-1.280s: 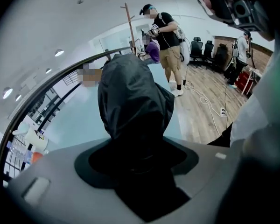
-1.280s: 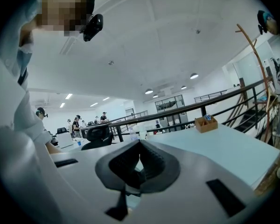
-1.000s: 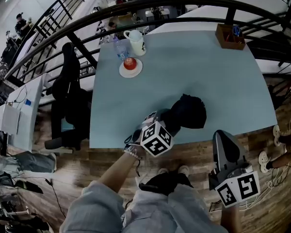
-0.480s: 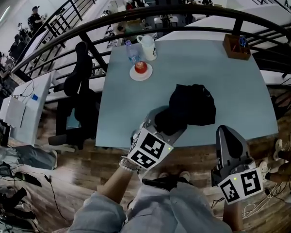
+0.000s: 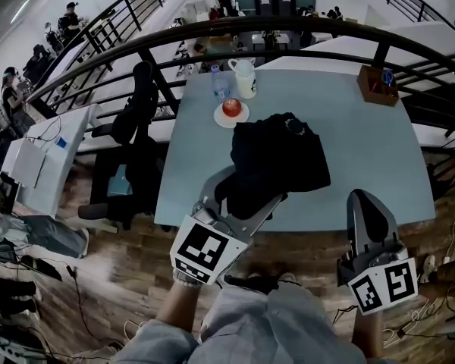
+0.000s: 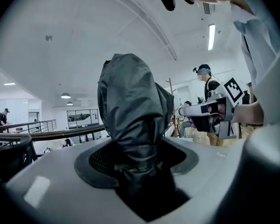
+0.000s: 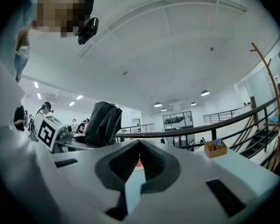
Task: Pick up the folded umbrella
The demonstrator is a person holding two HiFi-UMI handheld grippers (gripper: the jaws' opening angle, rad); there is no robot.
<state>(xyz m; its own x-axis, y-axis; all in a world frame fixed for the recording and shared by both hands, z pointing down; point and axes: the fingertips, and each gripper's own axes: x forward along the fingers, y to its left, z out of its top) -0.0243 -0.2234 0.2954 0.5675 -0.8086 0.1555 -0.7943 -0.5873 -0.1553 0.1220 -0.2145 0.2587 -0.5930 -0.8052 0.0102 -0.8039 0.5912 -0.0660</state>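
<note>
Your left gripper (image 5: 246, 199) is clamped on the black fabric folded umbrella (image 5: 277, 154). Its jaws pinch the narrow lower end, and the crumpled bundle rises out beyond the tips, over the near part of the pale blue table (image 5: 364, 142). Farther beyond it stands a red cup on a white saucer (image 5: 231, 110). Your right gripper (image 5: 366, 211) sits well apart to the umbrella's right, at the table's near edge, with its jaws together and nothing between them.
</note>
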